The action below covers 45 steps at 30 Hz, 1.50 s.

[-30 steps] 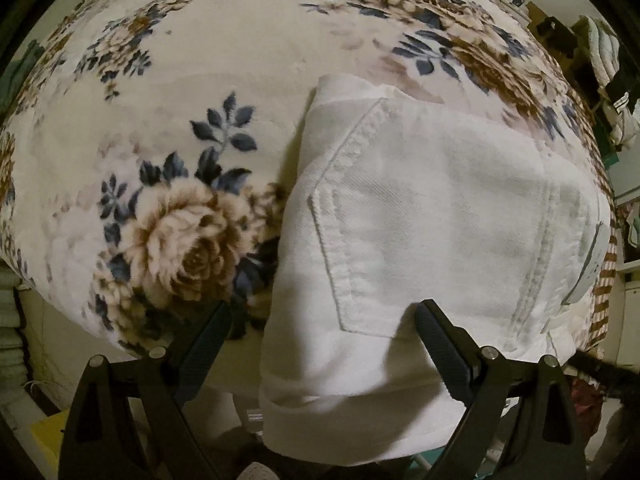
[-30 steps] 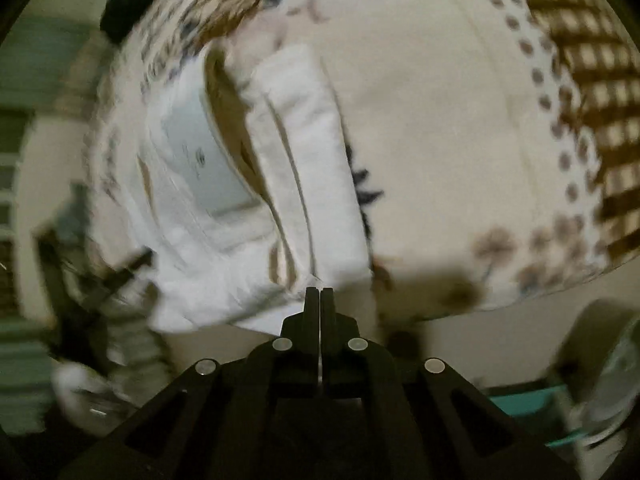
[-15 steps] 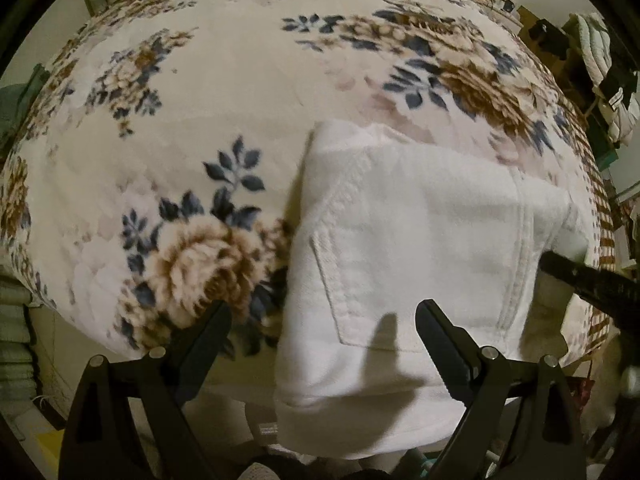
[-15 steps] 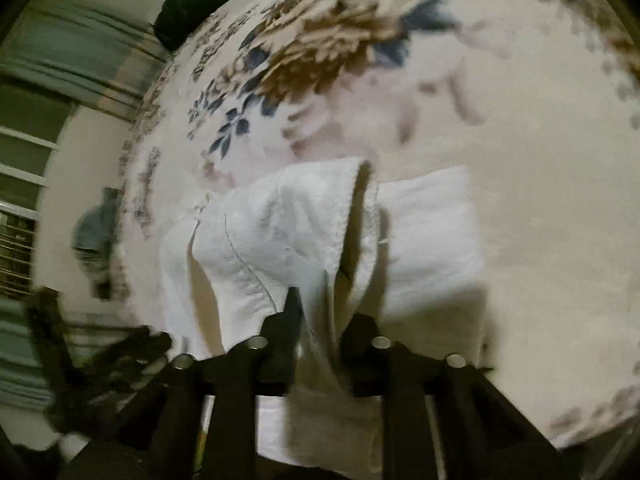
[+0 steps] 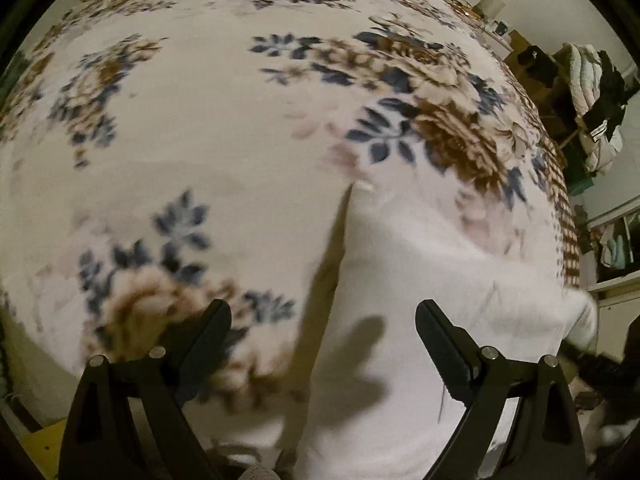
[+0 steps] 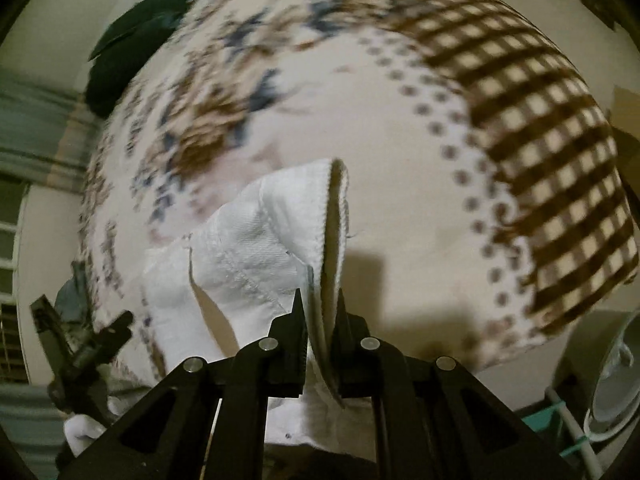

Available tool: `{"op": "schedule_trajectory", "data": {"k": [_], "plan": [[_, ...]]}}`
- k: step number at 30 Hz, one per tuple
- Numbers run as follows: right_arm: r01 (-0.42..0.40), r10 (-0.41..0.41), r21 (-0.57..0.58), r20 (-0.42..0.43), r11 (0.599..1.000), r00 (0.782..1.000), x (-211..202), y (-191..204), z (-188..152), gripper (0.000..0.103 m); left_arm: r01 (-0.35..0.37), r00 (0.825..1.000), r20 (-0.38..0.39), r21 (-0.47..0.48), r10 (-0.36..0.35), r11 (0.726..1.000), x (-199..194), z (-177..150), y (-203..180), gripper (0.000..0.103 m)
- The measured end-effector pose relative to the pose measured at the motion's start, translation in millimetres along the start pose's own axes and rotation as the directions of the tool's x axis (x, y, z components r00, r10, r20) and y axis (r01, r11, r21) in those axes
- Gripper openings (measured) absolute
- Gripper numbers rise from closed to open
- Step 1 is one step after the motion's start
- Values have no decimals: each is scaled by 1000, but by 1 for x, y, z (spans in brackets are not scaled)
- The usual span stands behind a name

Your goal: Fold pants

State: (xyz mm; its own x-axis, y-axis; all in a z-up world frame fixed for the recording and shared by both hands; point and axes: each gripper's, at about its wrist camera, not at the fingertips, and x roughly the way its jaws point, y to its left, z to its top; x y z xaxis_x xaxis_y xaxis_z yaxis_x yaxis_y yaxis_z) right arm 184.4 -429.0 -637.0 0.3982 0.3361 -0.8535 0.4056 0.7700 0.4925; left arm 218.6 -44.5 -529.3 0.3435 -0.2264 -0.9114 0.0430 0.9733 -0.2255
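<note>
The white pants (image 5: 420, 280) lie folded at the near edge of the floral bed cover (image 5: 200, 140). My left gripper (image 5: 323, 316) is open and empty, hovering just above the pants' left edge. In the right wrist view my right gripper (image 6: 319, 304) is shut on the waistband of the white pants (image 6: 256, 236) and lifts that edge off the bed. The left gripper (image 6: 80, 344) shows at the lower left of that view, and the right one at the far right of the left wrist view (image 5: 600, 364).
The bed cover has a brown checked border (image 6: 540, 112) on the right. A dark green cloth (image 6: 132, 40) lies at the far end of the bed. Clothes hang on a rack (image 5: 592, 92) beyond the bed. A white fan (image 6: 612, 384) stands at the lower right.
My right gripper has closed on the pants' waistband and raised it. The left gripper has pulled up and back, and the pants have shifted lower and to the right in its view.
</note>
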Motion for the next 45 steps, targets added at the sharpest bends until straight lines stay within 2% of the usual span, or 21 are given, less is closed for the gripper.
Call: {"op": "schedule_trajectory", "data": {"k": [3, 5, 6, 8, 13, 15, 16, 19, 21, 22, 24, 26, 28, 31, 33, 34, 36, 37, 40, 43, 45], "plan": [[16, -14, 36, -46, 999, 999, 25, -22, 7, 15, 28, 999, -43, 13, -28, 1000, 29, 15, -15, 94], [38, -31, 74, -94, 997, 995, 43, -33, 12, 40, 20, 997, -76, 29, -18, 999, 49, 22, -19, 97], [47, -38, 98, -99, 994, 994, 44, -38, 13, 43, 25, 995, -97, 35, -21, 999, 58, 25, -18, 101], [61, -49, 119, -96, 991, 994, 40, -39, 11, 52, 40, 991, -127, 20, -37, 999, 67, 31, -13, 103], [96, -92, 86, -46, 992, 995, 6, -27, -14, 53, 92, 990, -106, -11, -92, 996, 30, 21, -1, 102], [87, -85, 108, -27, 990, 996, -7, -24, -26, 53, 81, 993, -88, 12, -80, 997, 10, 4, 2, 102], [58, -56, 127, -25, 990, 998, -10, -20, -34, 53, 77, 993, -92, 20, -75, 997, 5, -7, 4, 102], [18, -12, 81, -71, 997, 997, -4, 3, -51, 53, 55, 988, -147, 67, -45, 996, 4, -51, 4, 102], [32, -30, 13, -106, 999, 994, 9, 21, -60, 53, -14, 975, -216, 146, 45, 989, 17, -87, 3, 103], [35, -36, -9, -122, 999, 992, 14, 27, -65, 53, -25, 967, -248, 151, 63, 988, 23, -102, 7, 103], [38, -43, -30, -164, 999, 986, 25, 37, -77, 53, -6, 961, -276, 70, 25, 998, 21, -124, 24, 103], [20, -27, -36, -179, 999, 983, 27, 44, -88, 53, 21, 967, -255, -18, -24, 1000, 8, -130, 36, 102], [13, -22, -49, -191, 999, 981, 27, 53, -103, 53, 13, 973, -229, -29, -19, 999, -3, -129, 36, 102], [-26, 9, -71, -233, 997, 973, 35, 65, -119, 53, 1, 985, -175, 38, 6, 999, -11, -122, 22, 102], [-8, -15, -97, -242, 995, 970, 47, 73, -124, 53, -53, 983, -173, 93, 69, 994, 0, -119, 14, 102], [20, -44, -106, -229, 994, 972, 53, 73, -124, 49, -92, 977, -181, 113, 112, 989, 9, -117, 13, 103], [100, -117, -83, -232, 992, 966, 65, 59, -119, 19, -84, 972, -212, 98, 103, 992, 23, -110, 18, 103], [125, -133, -48, -237, 991, 962, 67, 48, -117, 0, -76, 971, -221, 93, 95, 993, 26, -106, 19, 103], [64, -46, 60, -261, 996, 964, 62, 26, -114, 0, -66, 969, -232, 102, 89, 993, 21, -94, 16, 103], [37, -17, 77, -243, 996, 970, 38, 19, -115, 10, -33, 984, -173, 76, 45, 997, -8, -75, 20, 103], [21, 1, 99, -220, 995, 975, 24, 12, -114, 34, -12, 989, -147, 40, 18, 999, -20, -64, 25, 103]]}}
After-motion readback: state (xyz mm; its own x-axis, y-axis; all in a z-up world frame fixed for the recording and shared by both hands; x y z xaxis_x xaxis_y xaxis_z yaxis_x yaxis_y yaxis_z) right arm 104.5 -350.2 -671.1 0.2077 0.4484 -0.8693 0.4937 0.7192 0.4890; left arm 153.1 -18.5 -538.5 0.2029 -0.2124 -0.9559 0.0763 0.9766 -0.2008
